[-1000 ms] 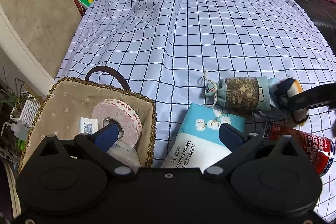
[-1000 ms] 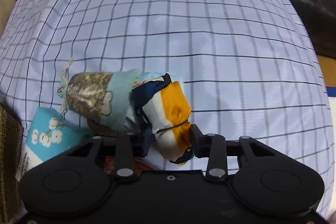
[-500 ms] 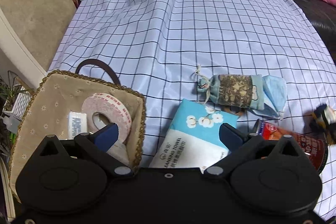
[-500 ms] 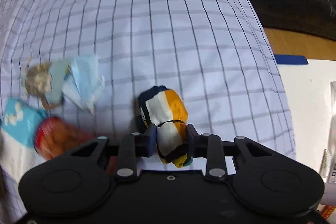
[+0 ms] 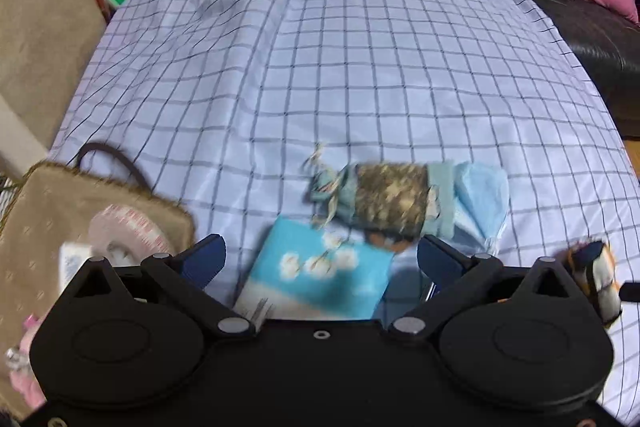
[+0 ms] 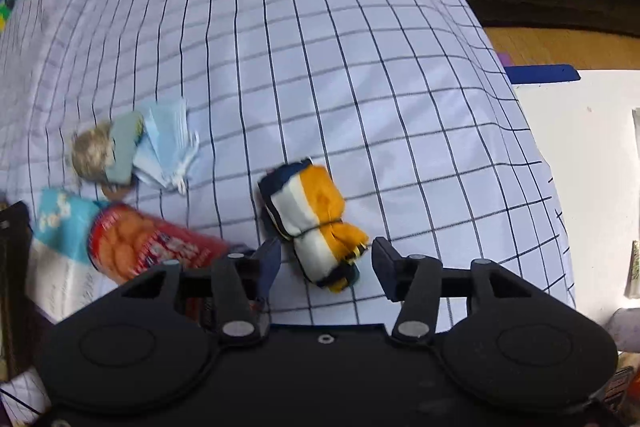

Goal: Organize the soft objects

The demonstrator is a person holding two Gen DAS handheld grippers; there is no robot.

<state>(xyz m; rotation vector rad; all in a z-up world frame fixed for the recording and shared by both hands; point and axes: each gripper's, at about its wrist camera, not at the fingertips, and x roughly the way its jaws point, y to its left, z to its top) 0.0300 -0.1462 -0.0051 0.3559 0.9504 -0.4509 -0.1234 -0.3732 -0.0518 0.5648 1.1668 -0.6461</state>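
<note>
Right wrist view: rolled orange-white-navy cloth bundle (image 6: 310,217) lies on the checked sheet (image 6: 340,47), long axis diagonal, tied end toward me. My right gripper (image 6: 326,263) tilts steeply down, jaws opening, pads off it. Left gripper (image 5: 320,259) wide, over the tissue pack (image 5: 320,279).

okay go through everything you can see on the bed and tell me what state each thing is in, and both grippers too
Sock bundle: lying on the sheet, tied, between the opening right gripper's pads, untouched.
Can: on its side.
Pouch: lying, drawstring end closed.
Face masks: stacked loosely against the pouch.
Tissue pack: lying flat.
Basket: upright, holding a tape roll.
Left gripper: open, empty.
</note>
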